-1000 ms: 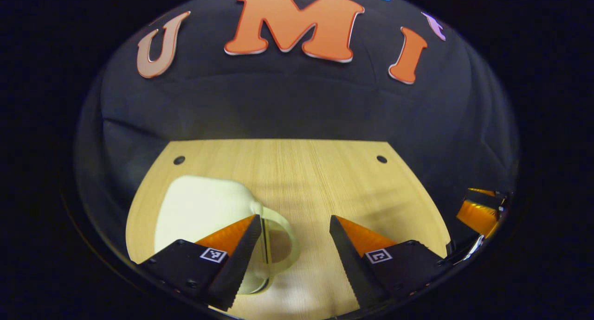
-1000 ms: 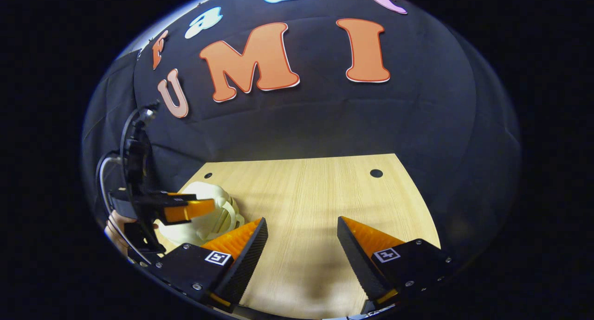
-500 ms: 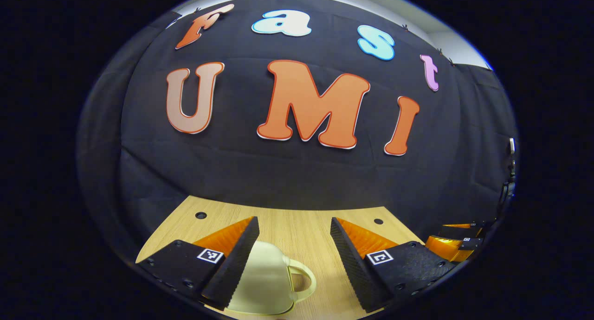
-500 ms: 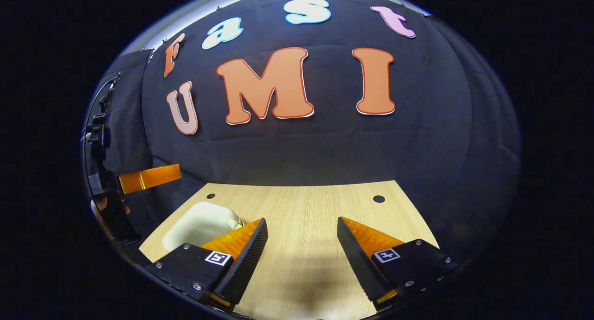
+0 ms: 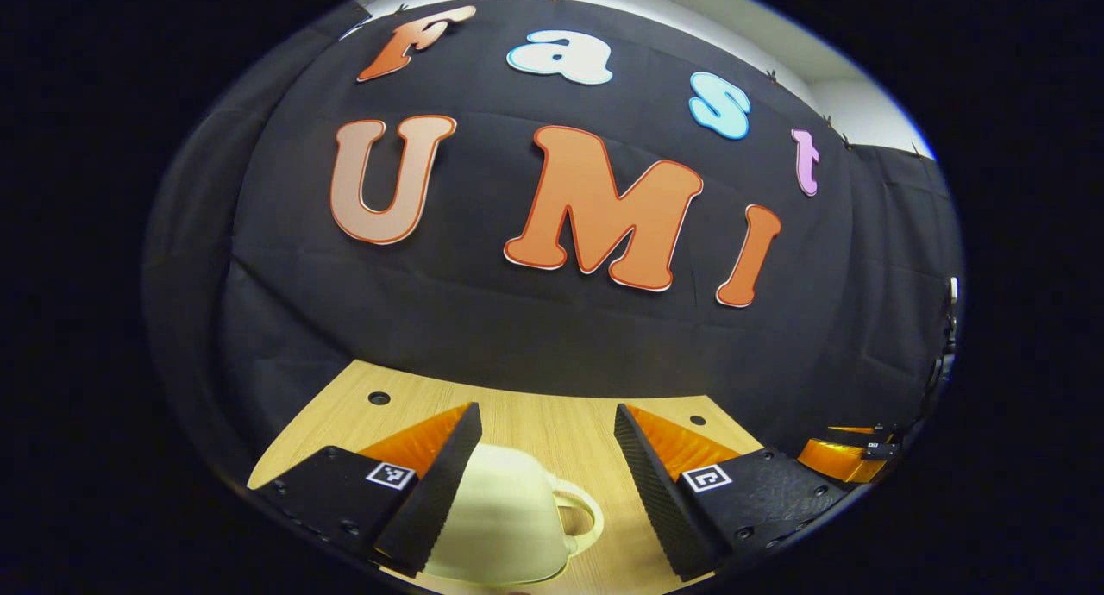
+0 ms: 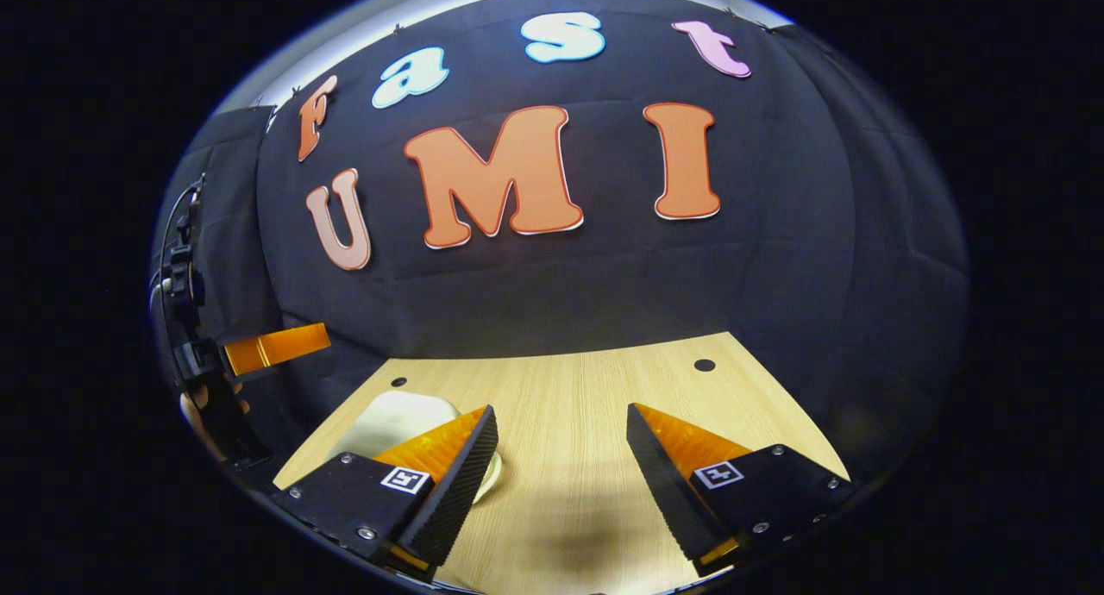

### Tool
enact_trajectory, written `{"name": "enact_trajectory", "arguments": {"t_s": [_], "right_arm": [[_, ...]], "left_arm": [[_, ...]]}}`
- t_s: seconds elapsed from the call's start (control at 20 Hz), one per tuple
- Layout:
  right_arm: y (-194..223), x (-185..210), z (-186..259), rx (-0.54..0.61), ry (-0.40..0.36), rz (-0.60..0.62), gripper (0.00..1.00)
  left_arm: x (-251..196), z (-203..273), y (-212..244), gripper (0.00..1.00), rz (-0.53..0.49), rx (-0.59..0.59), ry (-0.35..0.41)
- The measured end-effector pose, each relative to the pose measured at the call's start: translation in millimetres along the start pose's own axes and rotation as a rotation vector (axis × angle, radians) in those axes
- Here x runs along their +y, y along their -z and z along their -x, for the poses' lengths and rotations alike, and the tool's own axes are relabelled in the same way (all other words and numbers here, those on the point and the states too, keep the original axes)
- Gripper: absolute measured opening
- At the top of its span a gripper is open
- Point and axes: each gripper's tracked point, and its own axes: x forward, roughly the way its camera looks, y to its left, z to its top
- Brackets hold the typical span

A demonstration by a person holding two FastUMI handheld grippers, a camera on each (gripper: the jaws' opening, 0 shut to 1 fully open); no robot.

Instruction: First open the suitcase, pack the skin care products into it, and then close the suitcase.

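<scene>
A small cream suitcase (image 5: pixel 504 517) lies shut on the wooden table (image 5: pixel 405 405), its looped handle (image 5: pixel 580 513) pointing right. My left gripper (image 5: pixel 545 414) hovers over it, open, and the case shows low between its fingers without touching them. In the right gripper view the same suitcase (image 6: pixel 388 414) lies at the table's left, partly behind my own left finger. My right gripper (image 6: pixel 561 412) is open above bare wood with nothing between its fingers. The left gripper (image 6: pixel 272 347) hangs at the far left, held by a hand (image 6: pixel 200 401).
The table (image 6: pixel 595 397) has small round holes (image 6: pixel 704 365) near its far corners and ends at the black cloth wall. The right gripper's orange finger (image 5: pixel 841 455) shows at the right edge of the left gripper view.
The left gripper has risen and tilted up, so the suitcase has dropped to the bottom of its view. The right gripper has also tilted up and drifted slightly toward the case.
</scene>
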Motion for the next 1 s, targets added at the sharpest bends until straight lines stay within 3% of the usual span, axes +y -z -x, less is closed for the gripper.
{"name": "enact_trajectory", "arguments": {"t_s": [0.1, 0.3, 0.5, 0.85, 1.0], "right_arm": [[-3.6, -5.8, 2.1, -0.021, 0.034, 0.019, 0.96], [-4.5, -2.4, 6.9, -0.03, 0.059, 0.055, 0.96], [-3.2, 11.1, 4.7, -0.034, 0.04, 0.065, 0.96], [1.0, 20.9, -0.9, -0.006, 0.023, 0.062, 1.0], [3.0, 21.7, -2.8, -0.002, 0.023, 0.068, 0.96]], "left_arm": [[-1.2, 3.6, -11.2, 0.96, -0.042, -0.029, 0.028], [9.1, 7.2, -20.7, 0.96, -0.169, -0.053, -0.005], [2.9, 12.9, -14.2, 0.96, -0.147, -0.056, 0.033], [12.7, 15.0, -9.6, 0.96, -0.164, -0.048, 0.02], [14.7, 13.5, -4.4, 0.96, -0.156, -0.038, 0.015]]}}
